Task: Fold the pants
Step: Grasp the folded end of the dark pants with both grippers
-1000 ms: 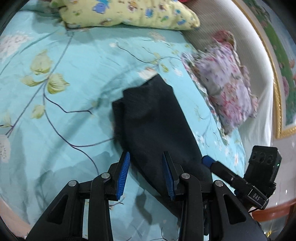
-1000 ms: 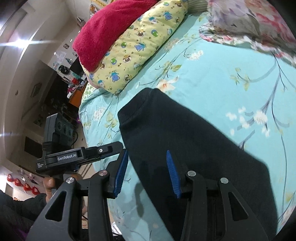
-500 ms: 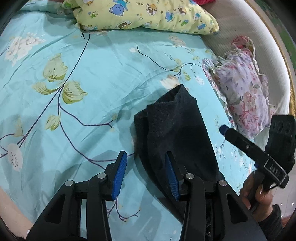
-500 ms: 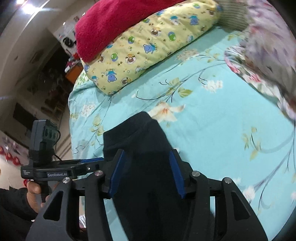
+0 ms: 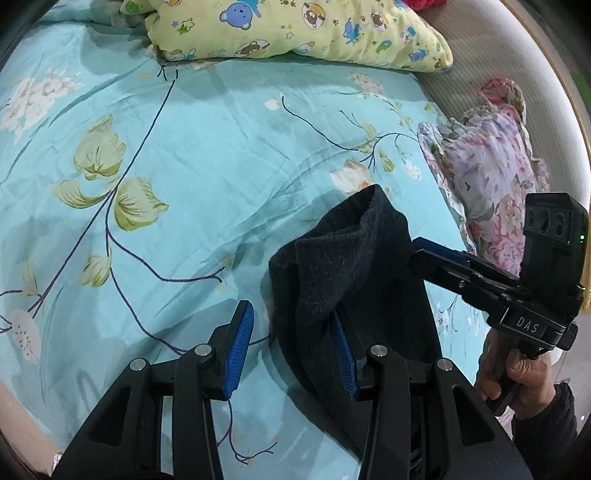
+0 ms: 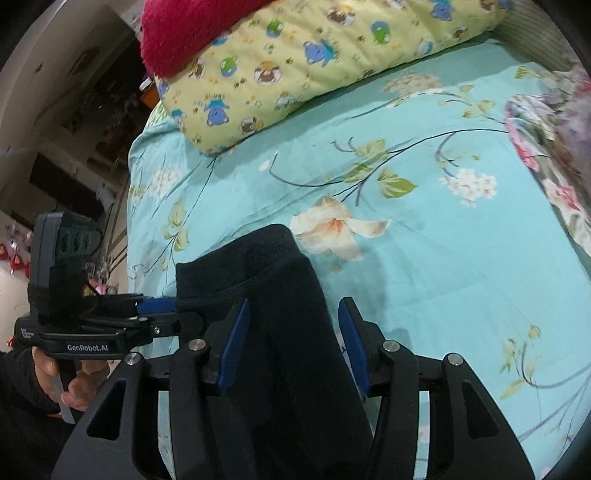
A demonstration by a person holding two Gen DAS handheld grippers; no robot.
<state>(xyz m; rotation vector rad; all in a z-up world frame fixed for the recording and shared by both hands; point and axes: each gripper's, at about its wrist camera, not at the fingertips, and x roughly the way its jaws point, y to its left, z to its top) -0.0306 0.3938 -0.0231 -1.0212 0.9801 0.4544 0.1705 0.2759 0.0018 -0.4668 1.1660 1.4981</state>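
The black pants (image 5: 362,266) lie as a narrow folded strip on the turquoise flowered bedsheet (image 5: 184,166). My left gripper (image 5: 291,347) stands open at the strip's left edge. Its left pad is clear of the cloth, and a raised fold hides the tip of its right finger. A hand holds my right gripper (image 5: 424,251) at the strip's right edge. In the right wrist view the pants (image 6: 288,295) run between the open fingers of the right gripper (image 6: 293,343), with a small gap at the right pad. The left gripper (image 6: 159,306) touches the cloth's left edge there.
A yellow cartoon pillow (image 5: 295,29) lies across the far end of the bed with a red blanket (image 6: 192,29) on it. A floral pillow (image 5: 491,177) sits at the right beside the pale bed frame (image 5: 498,44). Dark room furniture shows beyond the bed's left edge.
The right gripper has swung across and rolled, so it now straddles the pants. It has come closer in the left wrist view. The jaws of both grippers stand a little wider, and cloth now covers the left gripper's right fingertip.
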